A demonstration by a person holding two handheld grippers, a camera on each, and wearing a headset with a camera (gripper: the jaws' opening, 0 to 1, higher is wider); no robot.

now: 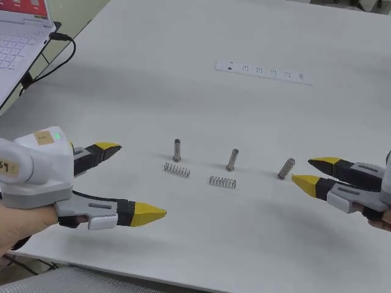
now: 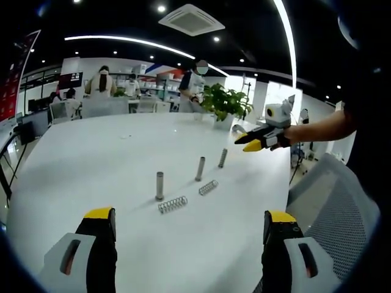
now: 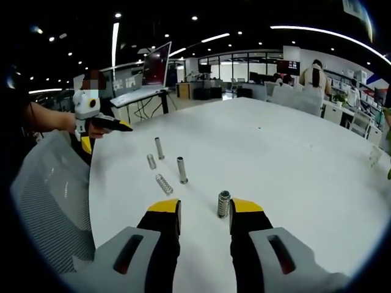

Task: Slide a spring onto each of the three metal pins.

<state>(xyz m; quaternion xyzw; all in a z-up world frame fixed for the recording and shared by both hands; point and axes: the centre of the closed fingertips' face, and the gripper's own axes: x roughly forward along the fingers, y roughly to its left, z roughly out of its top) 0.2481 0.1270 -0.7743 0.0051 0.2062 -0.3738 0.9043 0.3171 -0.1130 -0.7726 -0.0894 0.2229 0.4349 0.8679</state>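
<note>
An open office lies behind the white workbench (image 1: 256, 43). My right gripper (image 1: 303, 170), jaws slightly apart and empty, sits just beside the right pin (image 1: 286, 168), which already wears a spring. My left gripper (image 1: 139, 179) is spread wide, holding nothing. Next I'd pinch the left spring (image 1: 176, 170) near one end (gently, coils crush), line it up over the left pin (image 1: 176, 149) and lower it. The sticker (image 1: 7, 166) on my left gripper is unreadable.

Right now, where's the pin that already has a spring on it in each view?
Head view: sprung pin right of centre, ahead of the right claw.
Left gripper view: farthest along the row, under that claw.
Right gripper view: bottom centre, at the claw tips.
Shared landmark: the bare middle pin beside it.
</note>
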